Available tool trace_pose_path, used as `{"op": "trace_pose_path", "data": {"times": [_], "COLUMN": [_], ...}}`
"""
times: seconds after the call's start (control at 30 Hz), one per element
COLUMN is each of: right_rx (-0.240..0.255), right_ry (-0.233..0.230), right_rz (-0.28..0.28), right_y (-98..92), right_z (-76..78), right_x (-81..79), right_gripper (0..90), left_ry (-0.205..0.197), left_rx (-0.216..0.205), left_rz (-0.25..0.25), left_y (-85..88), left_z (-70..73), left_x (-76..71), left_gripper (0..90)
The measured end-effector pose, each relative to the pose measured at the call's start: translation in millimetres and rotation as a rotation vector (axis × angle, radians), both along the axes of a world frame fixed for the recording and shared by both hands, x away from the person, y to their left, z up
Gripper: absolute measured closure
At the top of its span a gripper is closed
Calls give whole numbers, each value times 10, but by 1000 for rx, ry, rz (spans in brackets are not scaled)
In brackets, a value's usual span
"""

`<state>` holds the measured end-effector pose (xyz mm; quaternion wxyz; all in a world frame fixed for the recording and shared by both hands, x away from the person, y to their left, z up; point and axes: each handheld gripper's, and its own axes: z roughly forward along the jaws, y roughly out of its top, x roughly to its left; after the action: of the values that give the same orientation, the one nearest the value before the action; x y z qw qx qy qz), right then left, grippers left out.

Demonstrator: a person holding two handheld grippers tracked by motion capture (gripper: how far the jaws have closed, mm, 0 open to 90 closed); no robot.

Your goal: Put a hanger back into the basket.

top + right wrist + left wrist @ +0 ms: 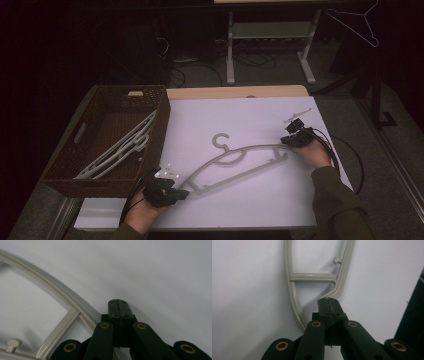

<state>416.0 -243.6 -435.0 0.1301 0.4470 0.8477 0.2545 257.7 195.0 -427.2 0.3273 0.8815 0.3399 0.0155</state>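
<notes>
Hanger (235, 165): grey plastic, flat on the white desk (240, 115) beside the basket (90, 172) of hangers (120, 150). My left gripper (181, 193) has jaws together, tips touching one end; my right gripper (284, 142), jaws together, holds nothing, near the other end, probably placed for sliding it toward the basket.

Overhead view, two close views sharing hanger (235, 162)
</notes>
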Motion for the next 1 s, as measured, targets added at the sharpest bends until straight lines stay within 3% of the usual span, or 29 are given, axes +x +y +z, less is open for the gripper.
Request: {"op": "trace_pose_path", "data": {"times": [0.4,0.43,0.53,0.6,0.73,1.0], "right_rx": [12,23,33,32,35,43], "right_ry": [-5,10,11,11,19,30], "right_rz": [-26,-39,-41,-42,-25,1], "right_y": [-356,-368,-407,-424,-441,-445], "right_z": [13,11,6,3,2,-7], "right_x": [-337,-367,-429,-466,-542,-687], "right_gripper": [898,898,898,898,898,898], "left_ry": [-71,-70,-94,-122,-84,-99], "left_rx": [40,33,49,84,65,76], "left_rz": [42,56,71,86,106,117], "left_y": [-243,-269,-310,-331,-406,-506], "left_z": [20,17,32,45,-38,41], "left_x": [311,345,458,539,702,1009], "left_gripper": [900,900,900,900,900,900]}}
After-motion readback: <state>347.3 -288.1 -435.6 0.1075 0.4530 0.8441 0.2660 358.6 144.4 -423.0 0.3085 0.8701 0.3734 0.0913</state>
